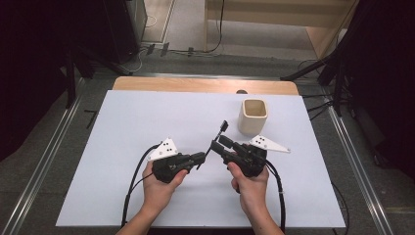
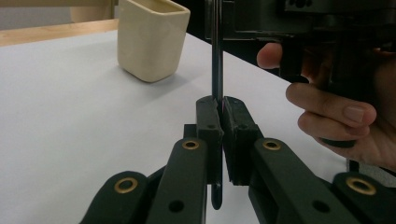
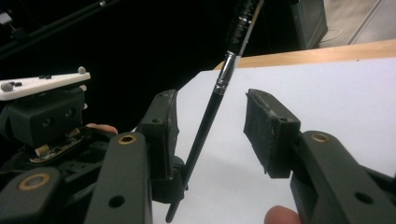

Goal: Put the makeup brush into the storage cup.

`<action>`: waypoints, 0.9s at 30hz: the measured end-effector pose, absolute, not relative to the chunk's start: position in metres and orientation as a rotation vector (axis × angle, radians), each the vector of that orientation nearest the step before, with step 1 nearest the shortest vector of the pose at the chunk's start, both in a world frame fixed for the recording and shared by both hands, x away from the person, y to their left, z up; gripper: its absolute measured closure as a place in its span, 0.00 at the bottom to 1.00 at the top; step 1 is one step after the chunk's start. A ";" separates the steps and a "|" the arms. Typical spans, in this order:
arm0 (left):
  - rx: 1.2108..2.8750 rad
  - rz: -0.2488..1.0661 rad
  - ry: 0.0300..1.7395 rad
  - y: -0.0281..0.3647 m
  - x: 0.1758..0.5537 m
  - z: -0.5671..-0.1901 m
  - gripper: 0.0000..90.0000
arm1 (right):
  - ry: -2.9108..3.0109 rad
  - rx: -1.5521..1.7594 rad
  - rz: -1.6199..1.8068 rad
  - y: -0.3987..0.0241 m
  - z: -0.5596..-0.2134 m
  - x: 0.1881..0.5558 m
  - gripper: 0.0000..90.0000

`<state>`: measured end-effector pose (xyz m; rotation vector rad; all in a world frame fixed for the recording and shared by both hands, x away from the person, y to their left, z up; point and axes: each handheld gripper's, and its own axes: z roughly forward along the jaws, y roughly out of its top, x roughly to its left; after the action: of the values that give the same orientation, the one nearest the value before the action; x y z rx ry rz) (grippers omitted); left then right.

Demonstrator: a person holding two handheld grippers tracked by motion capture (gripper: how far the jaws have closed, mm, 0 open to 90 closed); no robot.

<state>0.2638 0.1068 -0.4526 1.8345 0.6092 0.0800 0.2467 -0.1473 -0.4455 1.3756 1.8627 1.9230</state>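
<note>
A thin black brush (image 1: 216, 138) with a metal ferrule (image 3: 225, 72) stands tilted above the white table sheet (image 1: 147, 117). My left gripper (image 1: 199, 157) is shut on its lower handle; in the left gripper view the pads (image 2: 209, 122) clamp the brush (image 2: 216, 56) upright. My right gripper (image 1: 218, 142) faces it from the right. In the right gripper view its jaws (image 3: 210, 100) stand apart on either side of the handle, and the right pad (image 3: 268, 128) is clear of it. A cream cup (image 1: 253, 116) stands upright behind the right gripper.
The wooden table edge (image 1: 205, 84) runs along the back. The left gripper's body with its white plate (image 3: 44, 86) sits close at the left in the right gripper view. Cables (image 1: 132, 181) trail toward the front edge.
</note>
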 end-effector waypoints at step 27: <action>1.838 0.045 0.566 0.097 0.260 -0.461 0.96 | 1.785 1.530 2.134 -0.154 -0.459 0.250 0.97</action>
<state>0.2601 0.0975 -0.4612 1.8382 0.5665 0.0448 0.2496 -0.1536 -0.4586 1.5301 1.7845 2.1339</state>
